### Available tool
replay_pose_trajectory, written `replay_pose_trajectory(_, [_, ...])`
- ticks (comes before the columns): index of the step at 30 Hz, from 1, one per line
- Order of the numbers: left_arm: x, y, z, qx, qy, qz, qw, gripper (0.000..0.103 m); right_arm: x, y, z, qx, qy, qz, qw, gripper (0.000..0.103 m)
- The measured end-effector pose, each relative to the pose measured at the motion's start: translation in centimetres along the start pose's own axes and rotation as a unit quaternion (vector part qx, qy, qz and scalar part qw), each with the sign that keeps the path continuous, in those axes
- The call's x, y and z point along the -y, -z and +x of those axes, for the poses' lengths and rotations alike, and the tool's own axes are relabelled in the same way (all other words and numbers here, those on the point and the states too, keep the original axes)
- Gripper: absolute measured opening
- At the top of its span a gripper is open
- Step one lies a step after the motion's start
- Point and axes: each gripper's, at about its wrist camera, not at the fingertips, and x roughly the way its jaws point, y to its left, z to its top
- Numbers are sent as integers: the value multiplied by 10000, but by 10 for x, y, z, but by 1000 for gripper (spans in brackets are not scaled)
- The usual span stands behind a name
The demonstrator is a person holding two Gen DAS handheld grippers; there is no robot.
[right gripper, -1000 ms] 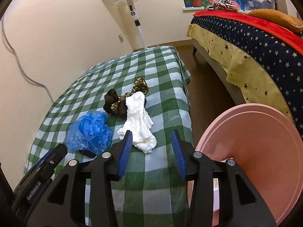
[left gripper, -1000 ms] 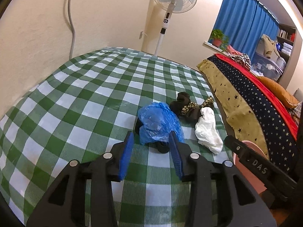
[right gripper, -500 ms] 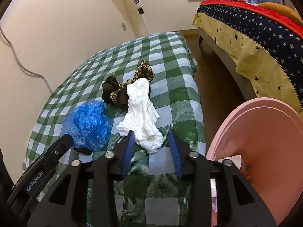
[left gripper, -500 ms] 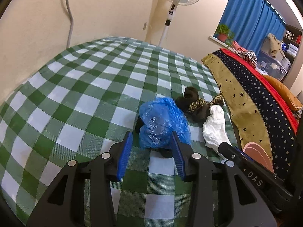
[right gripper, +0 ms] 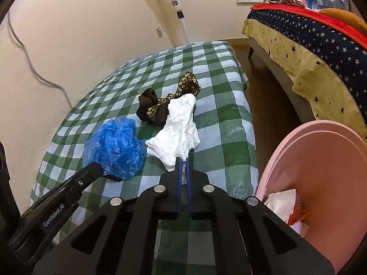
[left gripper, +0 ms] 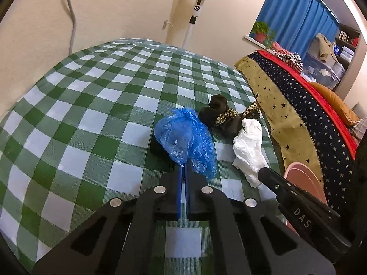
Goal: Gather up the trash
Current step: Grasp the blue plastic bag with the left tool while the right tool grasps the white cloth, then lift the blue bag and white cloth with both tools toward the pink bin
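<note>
A crumpled blue plastic bag (left gripper: 185,141) lies on the green checked tablecloth (left gripper: 91,105). My left gripper (left gripper: 184,168) is shut on the bag's near edge. The bag also shows in the right wrist view (right gripper: 114,145). A crumpled white tissue (right gripper: 176,133) lies to the right of the bag; my right gripper (right gripper: 182,162) is shut on its near end. The tissue also shows in the left wrist view (left gripper: 250,149). A pink bin (right gripper: 321,171) with some trash inside stands off the table's right side.
A dark and floral cloth bundle (right gripper: 160,105) lies behind the tissue. A small black object (left gripper: 157,147) sits under the blue bag. A bed with star-print cover (right gripper: 309,45) stands to the right across a wooden floor strip. A standing fan (left gripper: 199,6) is at the far wall.
Both grippers moved forward and closed: the left on the blue bag, the right on the white tissue. Both were open before.
</note>
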Motion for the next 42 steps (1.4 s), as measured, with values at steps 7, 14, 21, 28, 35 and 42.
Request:
replay_pose_trajectory(7, [-12, 3, -16, -49, -160, -104, 9998, 2, -10, 14, -16, -4, 4, -150, 9999, 4])
replay_pose_trajectory(14, [-15, 12, -46, 149, -99, -73, 9998, 2, -17, 23, -45, 167, 52, -213, 9996, 4])
replay_pose_trajectory(21, [-9, 18, -77, 362, -19, 129, 9993, 2, -23, 28, -79, 412, 118, -315, 9986, 4])
replay_pose_trajectory(28, [-4, 23, -100, 509, 61, 253, 9984, 2, -25, 31, -105, 570, 160, -412, 9974, 4])
replay_pose_trajectory(35, [1, 25, -118, 655, 147, 369, 9971, 2, -25, 28, -124, 719, 160, -439, 9963, 4])
replay_pose_trajectory(42, [4, 28, -129, 742, 179, 435, 9961, 2, -19, 26, -144, 864, 226, -349, 9954, 4])
